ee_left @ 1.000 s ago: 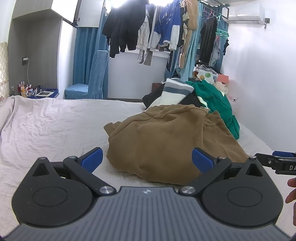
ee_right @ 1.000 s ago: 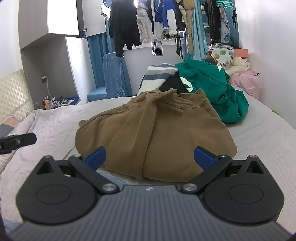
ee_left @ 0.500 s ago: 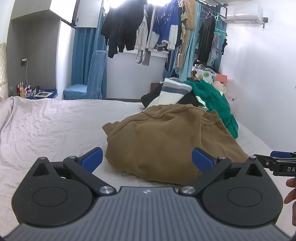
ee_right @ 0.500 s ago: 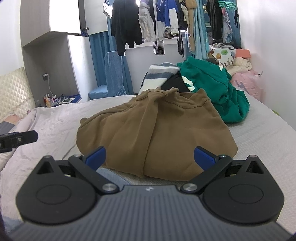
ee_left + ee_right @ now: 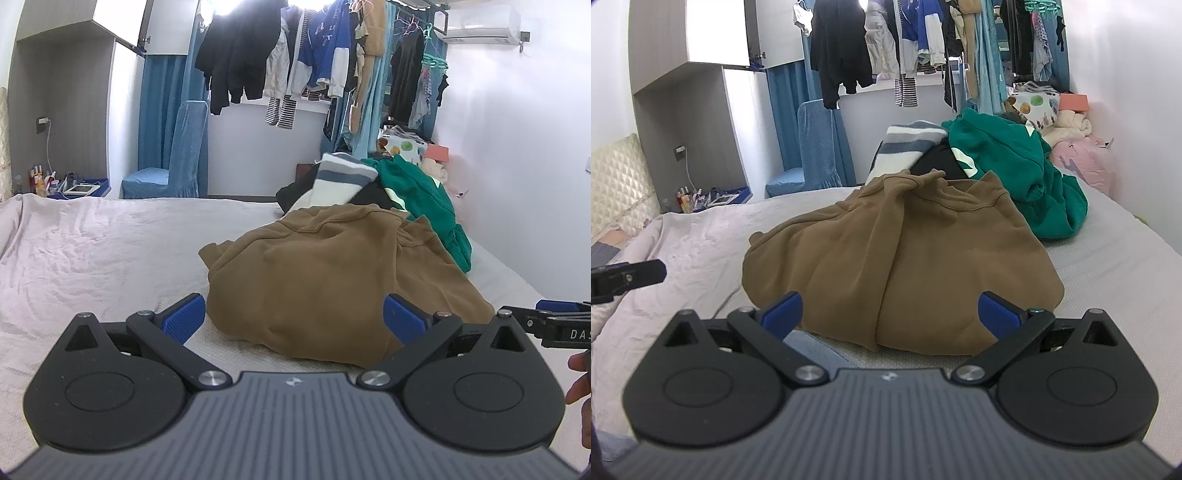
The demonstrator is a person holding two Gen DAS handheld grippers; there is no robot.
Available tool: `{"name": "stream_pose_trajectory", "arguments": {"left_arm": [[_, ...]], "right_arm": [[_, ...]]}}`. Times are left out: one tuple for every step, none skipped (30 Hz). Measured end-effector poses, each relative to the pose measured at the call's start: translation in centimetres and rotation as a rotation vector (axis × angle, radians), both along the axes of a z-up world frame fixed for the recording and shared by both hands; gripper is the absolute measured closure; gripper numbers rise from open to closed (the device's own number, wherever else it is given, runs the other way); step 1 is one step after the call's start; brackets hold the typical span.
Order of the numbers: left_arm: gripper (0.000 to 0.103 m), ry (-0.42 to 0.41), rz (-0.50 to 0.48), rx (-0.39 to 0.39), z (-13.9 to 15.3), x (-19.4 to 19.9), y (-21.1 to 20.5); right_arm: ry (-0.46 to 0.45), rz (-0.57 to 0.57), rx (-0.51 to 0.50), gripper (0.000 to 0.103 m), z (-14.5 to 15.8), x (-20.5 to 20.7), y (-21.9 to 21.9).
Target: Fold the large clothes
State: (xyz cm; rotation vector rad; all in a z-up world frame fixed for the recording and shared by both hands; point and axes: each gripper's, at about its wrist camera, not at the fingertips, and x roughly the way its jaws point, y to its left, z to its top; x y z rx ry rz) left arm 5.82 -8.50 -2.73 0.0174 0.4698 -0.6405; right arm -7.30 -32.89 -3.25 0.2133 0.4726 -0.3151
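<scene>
1. My left hand-held gripper (image 5: 291, 317) hovers low over the bed (image 5: 92, 251), its blue pads spread wide apart and holding nothing. Bare wrinkled sheet lies to its left.
2. The brown sweatshirt (image 5: 332, 273) sits crumpled in a mound on the bed just ahead of that hand-held gripper, its near hem showing between the open pads but not touching them.
3. My right hand-held gripper (image 5: 892, 314) is likewise spread wide and empty, with the sweatshirt's near edge just in front of it.
4. I judge the sweatshirt to be thick, soft fleece: light enough to lift, limp, and not slippery, so it will sag and bunch rather than hold a shape.
5. I would pinch it at the bottom hem, one hand-held gripper towards each corner, taking a single layer so it can be pulled flat before folding. Which layer lies on top I cannot tell.
6. Behind it, further right, a striped garment (image 5: 908, 144) and a green hoodie (image 5: 1008, 162) are heaped, touching the sweatshirt's far edge. They could drag along.
</scene>
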Motion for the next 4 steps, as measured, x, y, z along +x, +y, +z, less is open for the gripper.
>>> {"name": "stream_pose_trajectory", "arguments": {"left_arm": [[0.0, 0.0, -0.001, 0.0, -0.01, 0.0, 0.0], [0.0, 0.0, -0.002, -0.001, 0.01, 0.08, 0.06], [0.0, 0.001, -0.003, 0.0, 0.02, 0.09, 0.1], [0.0, 0.001, -0.003, 0.001, 0.02, 0.07, 0.07]], "right_arm": [[-0.001, 0.0, -0.002, 0.0, -0.01, -0.02, 0.01], [-0.001, -0.001, -0.003, 0.0, -0.03, -0.03, 0.03], [0.0, -0.001, -0.003, 0.0, -0.09, -0.06, 0.02], [0.0, -0.002, -0.004, 0.0, -0.12, -0.09, 0.03]]}}
